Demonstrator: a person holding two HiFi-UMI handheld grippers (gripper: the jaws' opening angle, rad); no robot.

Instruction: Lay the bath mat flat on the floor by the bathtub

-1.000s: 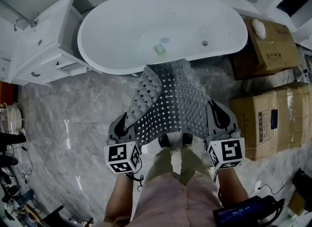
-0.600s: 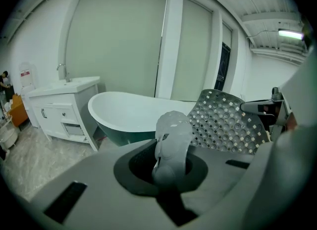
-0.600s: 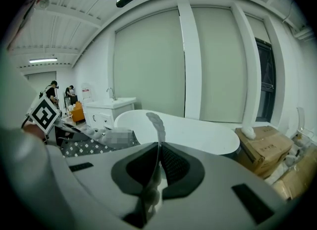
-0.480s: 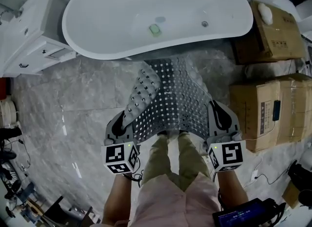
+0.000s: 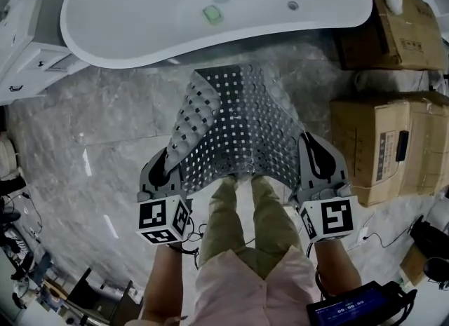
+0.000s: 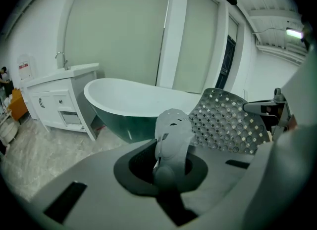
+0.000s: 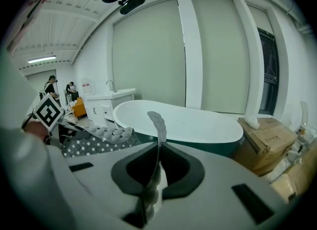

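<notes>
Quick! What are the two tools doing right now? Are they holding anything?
Left tool: closed, pinching a bunched edge of the bath mat.
Right tool: closed, pinching the opposite edge of the bath mat.

Camera setup: one overhead, two low.
Head view looks steeply down on the floor [image 5: 105,128], bathtub [image 5: 210,23] at the far edge. Both gripper views sit low, close behind their jaws, facing the bathtub; left one catches the cabinet [image 6: 54,100], right one the boxes [image 7: 267,145]. All share bathtub and mat [image 5: 238,128].
</notes>
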